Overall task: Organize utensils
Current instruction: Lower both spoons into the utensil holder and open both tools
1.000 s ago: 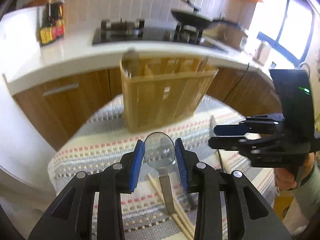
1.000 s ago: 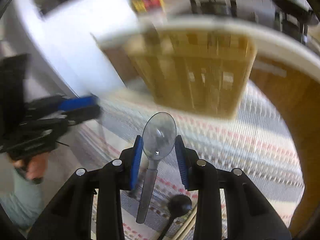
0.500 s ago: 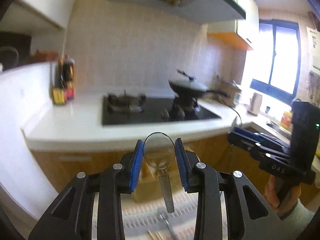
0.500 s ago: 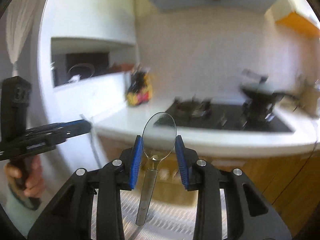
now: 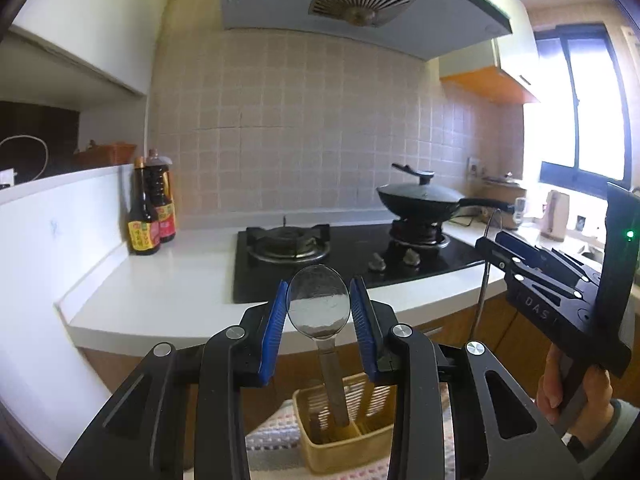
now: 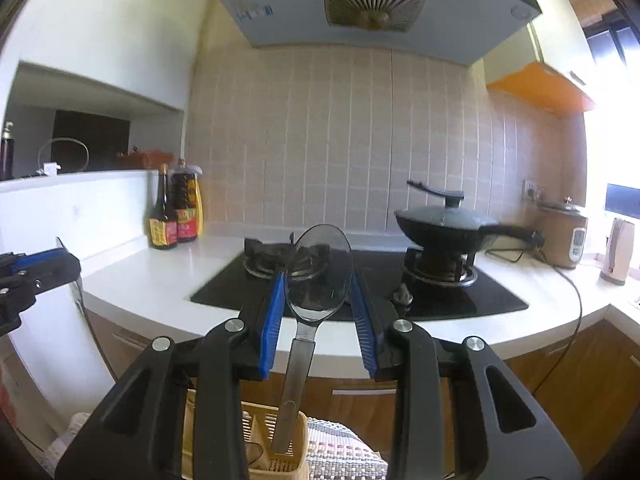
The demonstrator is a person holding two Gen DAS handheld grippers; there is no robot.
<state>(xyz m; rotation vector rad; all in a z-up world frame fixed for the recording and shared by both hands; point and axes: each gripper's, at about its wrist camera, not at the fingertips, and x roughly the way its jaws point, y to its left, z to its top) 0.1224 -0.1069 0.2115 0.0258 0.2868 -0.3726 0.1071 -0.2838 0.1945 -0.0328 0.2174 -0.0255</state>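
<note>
My left gripper (image 5: 319, 307) is shut on the bowl of a metal spoon (image 5: 319, 304), whose handle hangs down over a wooden slatted utensil holder (image 5: 344, 440) on a striped cloth. My right gripper (image 6: 318, 298) is shut on the bowl of a second metal spoon (image 6: 318, 276); its handle dangles above the same holder (image 6: 280, 460), seen at the bottom edge. The right gripper (image 5: 532, 276) also shows at the right of the left wrist view, held by a hand (image 5: 568, 384). The left gripper (image 6: 28, 276) shows at the left edge of the right wrist view.
A white counter (image 5: 168, 292) runs ahead with a black gas hob (image 5: 344, 256), a lidded wok (image 5: 420, 200) and two sauce bottles (image 5: 150, 208). A range hood (image 5: 360, 4) hangs above. A rice cooker (image 6: 562, 236) and kettle (image 6: 618, 252) stand far right. Wooden cabinet fronts (image 6: 540, 392) lie below the counter.
Both grippers rose and tilted up from the striped cloth with their spoons. The holder dropped from the middle of both views to the bottom edge; the hob and tiled wall now fill them.
</note>
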